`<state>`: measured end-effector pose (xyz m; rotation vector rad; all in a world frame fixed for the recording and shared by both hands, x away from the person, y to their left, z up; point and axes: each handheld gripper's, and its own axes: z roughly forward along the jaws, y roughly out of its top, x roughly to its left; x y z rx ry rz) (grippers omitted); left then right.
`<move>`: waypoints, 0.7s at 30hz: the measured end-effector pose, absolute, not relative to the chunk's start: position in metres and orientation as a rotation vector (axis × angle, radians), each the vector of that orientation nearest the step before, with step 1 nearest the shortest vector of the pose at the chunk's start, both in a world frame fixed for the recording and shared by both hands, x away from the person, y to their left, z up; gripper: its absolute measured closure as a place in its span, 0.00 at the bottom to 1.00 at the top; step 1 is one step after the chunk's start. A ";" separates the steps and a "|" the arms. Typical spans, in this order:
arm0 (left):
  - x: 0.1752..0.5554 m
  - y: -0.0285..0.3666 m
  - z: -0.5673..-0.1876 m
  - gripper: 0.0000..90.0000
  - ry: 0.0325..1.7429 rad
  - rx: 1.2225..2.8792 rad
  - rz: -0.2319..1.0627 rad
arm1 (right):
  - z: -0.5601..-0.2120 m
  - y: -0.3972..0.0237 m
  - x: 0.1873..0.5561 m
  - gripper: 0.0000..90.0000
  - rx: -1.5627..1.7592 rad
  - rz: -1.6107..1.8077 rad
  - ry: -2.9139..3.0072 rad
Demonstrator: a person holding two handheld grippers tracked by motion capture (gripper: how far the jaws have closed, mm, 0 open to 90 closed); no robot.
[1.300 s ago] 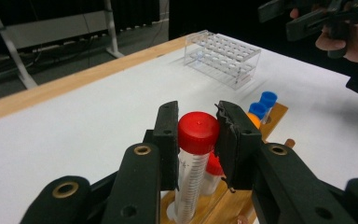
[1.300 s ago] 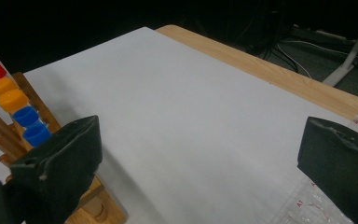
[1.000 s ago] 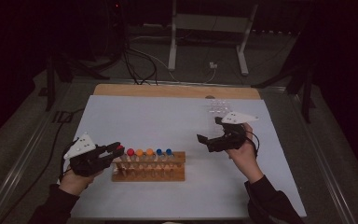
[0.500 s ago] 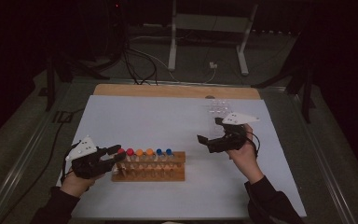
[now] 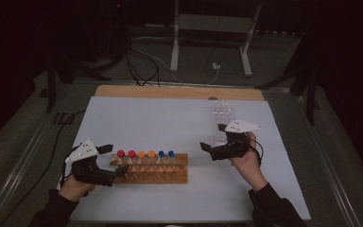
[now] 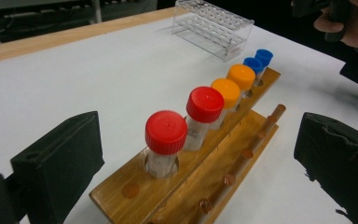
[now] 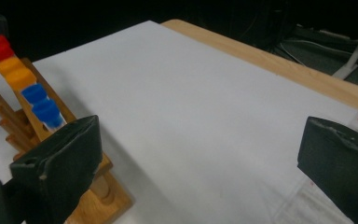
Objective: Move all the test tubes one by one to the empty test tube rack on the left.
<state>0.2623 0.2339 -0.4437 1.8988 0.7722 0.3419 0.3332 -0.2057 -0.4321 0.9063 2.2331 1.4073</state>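
A wooden rack [image 5: 179,176] lies near the table's front and holds a row of capped tubes: two red [image 5: 121,153], two orange [image 5: 146,154] and two blue [image 5: 166,153]. My left gripper [image 5: 114,160] is at the rack's left end. Its jaws have just been opening and now stand wide. The nearest red-capped tube [image 6: 165,140] stands in its hole between them, touched by neither pad. Off the rack's right end, my right gripper [image 5: 209,150] hovers open and empty, with the blue caps [image 7: 39,102] to its left.
A clear plastic tube rack [image 5: 222,113] stands empty at the back right of the white mat [image 5: 160,123], also seen far off in the left gripper view [image 6: 214,28]. A wooden table edge [image 5: 170,92] runs behind the mat. Cables and stand legs lie on the floor beyond.
The left gripper held a red-capped tube at the rack's left end. That tube now stands in the end hole and the jaws have spread apart. The right hand has barely moved.
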 end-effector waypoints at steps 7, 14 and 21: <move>0.257 0.241 -0.457 0.00 0.743 1.931 0.400 | -0.446 -0.210 0.324 0.00 0.890 1.387 2.261; 0.255 0.248 -0.473 0.00 0.766 1.954 0.401 | -0.456 -0.216 0.315 0.00 0.883 1.376 2.272; 0.254 0.250 -0.485 0.00 0.768 1.973 0.392 | -0.466 -0.224 0.307 0.00 0.897 1.362 2.287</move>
